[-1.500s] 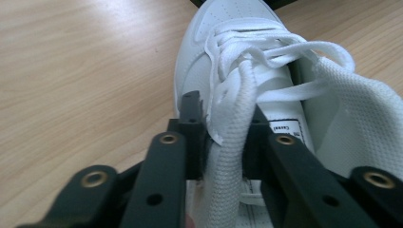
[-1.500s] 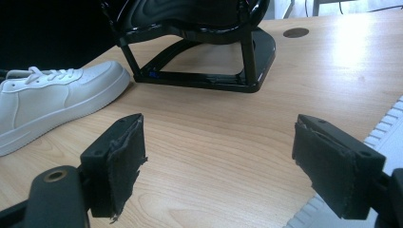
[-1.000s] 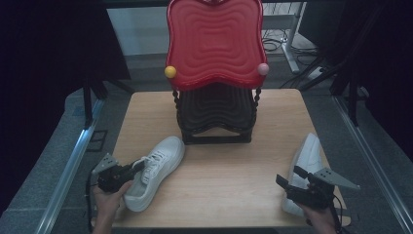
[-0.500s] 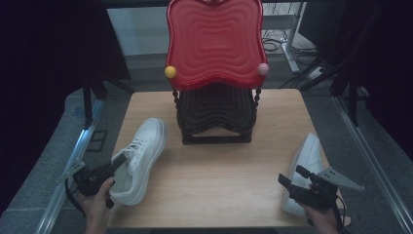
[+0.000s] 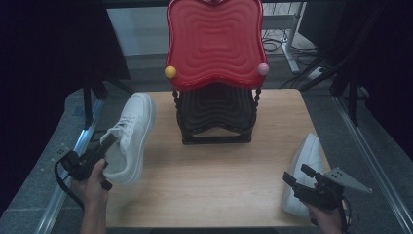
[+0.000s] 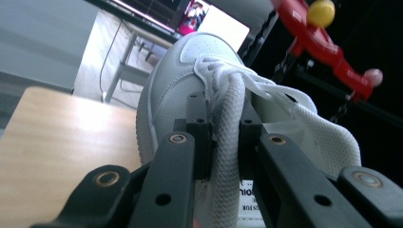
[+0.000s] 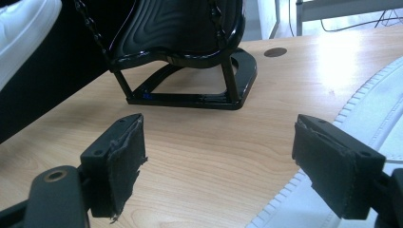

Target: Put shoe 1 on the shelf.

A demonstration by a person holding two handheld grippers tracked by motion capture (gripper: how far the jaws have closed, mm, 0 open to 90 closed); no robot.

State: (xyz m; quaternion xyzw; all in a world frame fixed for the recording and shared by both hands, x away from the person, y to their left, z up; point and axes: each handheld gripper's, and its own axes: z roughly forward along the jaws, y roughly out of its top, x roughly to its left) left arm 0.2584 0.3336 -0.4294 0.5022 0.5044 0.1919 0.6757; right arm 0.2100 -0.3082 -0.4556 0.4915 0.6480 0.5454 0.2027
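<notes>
Left gripper [image 5: 108,143] fingers clamp the white sneaker's [image 5: 127,136] tongue, lifting it toward the rack [image 5: 216,114]. Right gripper [image 7: 221,161] fingers gape, ready beside the second sneaker [image 5: 304,170].

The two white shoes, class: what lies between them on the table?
In the high view, bare wood separates the left shoe from the right shoe; the black rack stands farther back.

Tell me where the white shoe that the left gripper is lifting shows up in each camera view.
High view: white shoe at the table's left edge, left of the rack.
Left gripper view: centre, its tongue pinched between the fingers.
Right gripper view: its toe in the top left corner.
Shared landmark: the black rack.
</notes>
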